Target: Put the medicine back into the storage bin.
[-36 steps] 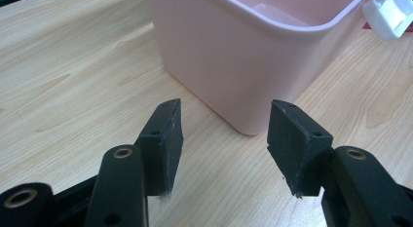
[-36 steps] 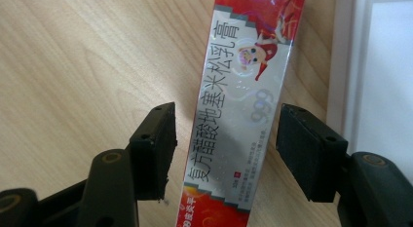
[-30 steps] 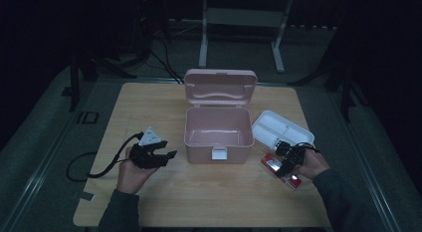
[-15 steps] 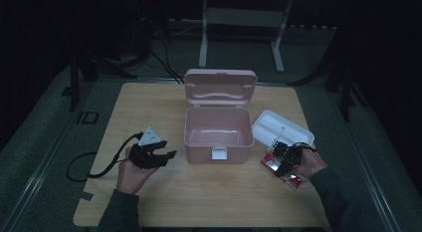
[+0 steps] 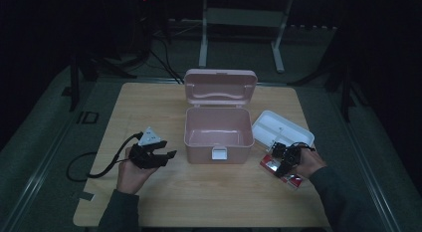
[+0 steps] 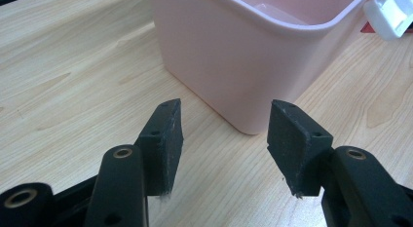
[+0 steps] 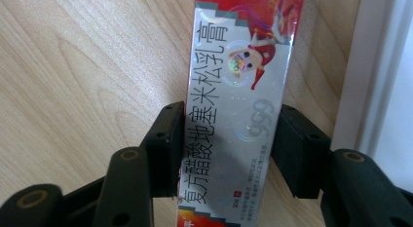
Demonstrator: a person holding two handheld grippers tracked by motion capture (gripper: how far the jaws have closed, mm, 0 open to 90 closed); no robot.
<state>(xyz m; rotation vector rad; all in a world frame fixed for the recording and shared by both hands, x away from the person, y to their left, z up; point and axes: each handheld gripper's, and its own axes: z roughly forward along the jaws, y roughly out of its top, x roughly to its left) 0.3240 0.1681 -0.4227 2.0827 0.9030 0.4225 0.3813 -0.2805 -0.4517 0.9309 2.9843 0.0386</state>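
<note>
Right gripper first, since that's where the action is: its jaws have just been closing in on the ointment box, a flat red-and-silver carton with a cartoon figure and Chinese lettering on it. From the right gripper view the pads sit against both long edges of the carton, so I'd call it gripped, though I can't quite tell how firmly they're biting yet. The carton is lying flat on the wooden table, on my right side, just beside the white tray, whose edge runs along the right of that same view.

Left gripper is just parked. Its jaws stand wide apart with nothing between them, pointed at the near corner of the pink storage box and not touching it. In the high view you can see it resting in my left hand, off to the left of the box.

Progress-wise, I'd say this is early days. The pink storage box is in the middle of the table with its lid flipped up and back, and the inside looks empty from above, so nothing is packed yet. The white tray is out of the box and sitting to its right. My guess is the carton gets lifted and dropped into the pink box next, then maybe the tray goes back in and the lid comes down. All of that is yet to happen; right now the carton hasn't left the table.
</note>
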